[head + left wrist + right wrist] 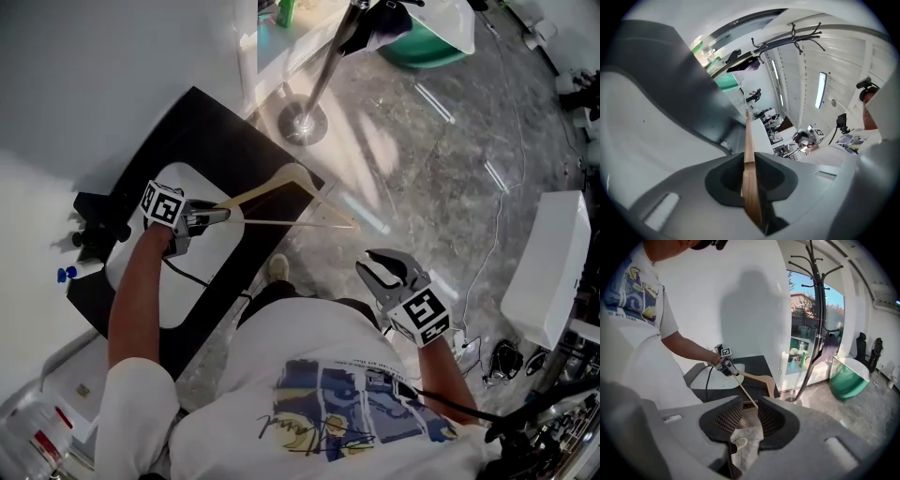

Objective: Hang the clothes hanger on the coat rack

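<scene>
- Now, your left gripper [214,215] has its jaws almost closed, pinching one end of the wooden clothes hanger [300,223]. In the left gripper view the wood runs straight out between the pads, so the hold looks centred.
- The hanger is held out past the black table [234,141], its far end toward the coat rack [328,66] but well apart from the pole.
- Your right gripper [386,272] has its jaws apart with nothing in them, only floor showing through, and it sits low by your right side.
- You hold the hanger by its tip, so its whole length hangs off the pads and will likely swing or twist. Keep the pinch firm and move slowly.
- I cannot make out the hook, so check which way it faces before you lift.
- The rack's prongs sit at the top of the pole in the right gripper view, so the step probably calls for a good raise, then lowering the hook over one prong.
- The floor between the table and the rack's round base looks open, which gives you room to step in.
- Mind the table edge under the hanger and the wall on your left.
- The green tub [427,47] stands just beyond the rack, and something dark seems to hang from it already, so pick a bare prong.
</scene>
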The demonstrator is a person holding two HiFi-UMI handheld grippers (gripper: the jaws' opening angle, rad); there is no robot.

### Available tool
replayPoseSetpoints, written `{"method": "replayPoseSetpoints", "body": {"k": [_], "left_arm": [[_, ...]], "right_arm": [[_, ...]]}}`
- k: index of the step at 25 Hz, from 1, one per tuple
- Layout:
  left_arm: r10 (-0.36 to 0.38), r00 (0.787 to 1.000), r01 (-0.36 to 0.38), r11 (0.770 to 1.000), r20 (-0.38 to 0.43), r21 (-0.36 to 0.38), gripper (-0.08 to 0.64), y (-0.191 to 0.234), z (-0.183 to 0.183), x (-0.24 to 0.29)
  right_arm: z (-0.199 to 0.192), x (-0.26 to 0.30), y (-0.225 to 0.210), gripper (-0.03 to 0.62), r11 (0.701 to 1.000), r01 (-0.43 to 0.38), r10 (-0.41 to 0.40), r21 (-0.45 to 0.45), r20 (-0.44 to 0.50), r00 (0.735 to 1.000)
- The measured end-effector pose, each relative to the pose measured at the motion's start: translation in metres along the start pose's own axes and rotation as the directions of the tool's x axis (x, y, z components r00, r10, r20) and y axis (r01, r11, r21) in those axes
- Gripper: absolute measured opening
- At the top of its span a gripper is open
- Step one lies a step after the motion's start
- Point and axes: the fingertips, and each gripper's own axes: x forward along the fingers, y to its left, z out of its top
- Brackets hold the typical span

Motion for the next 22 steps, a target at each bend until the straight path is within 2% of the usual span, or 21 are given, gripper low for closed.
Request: {"method": "replayPoseSetpoints", "body": {"k": [4,11,13,16,19,22], "left_arm": [[-0.021,0.991,0.015,0.999,0.131,0.047,0.051,-0.027,0.019,-0.006],[-0.023,0.975,0.01,0.998,0.222,0.059,0.05,-0.048,0.023,-0.006],[-0.045,0.96,0.029,0.998,0.275,0.064,0.049,-0.057,0.032,-0.009],[-0.101,0.934,0.066,0.991,0.344,0.114,0.049,-0.086,0.06,-0.012],[-0.155,0.904,0.081,0.978,0.398,0.195,0.049,-0.125,0.094,-0.014],[-0.209,0.877,0.085,0.954,0.434,0.288,0.05,-0.163,0.129,-0.015]], "right_arm": [[0.003,0.001,0.006,0.098,1.0,-0.005,0.005,-0.005,0.015,1.0],[0.003,-0.002,0.007,0.098,1.0,0.007,-0.007,-0.003,0.039,0.999],[0.001,-0.004,0.007,0.099,1.0,0.015,-0.015,0.003,0.043,0.999],[-0.001,-0.008,0.002,0.098,0.999,0.034,-0.035,0.019,0.05,0.998],[-0.004,-0.011,-0.002,0.098,0.998,0.054,-0.056,0.032,0.055,0.997],[-0.007,-0.014,-0.004,0.098,0.997,0.064,-0.066,0.04,0.04,0.997]]}}
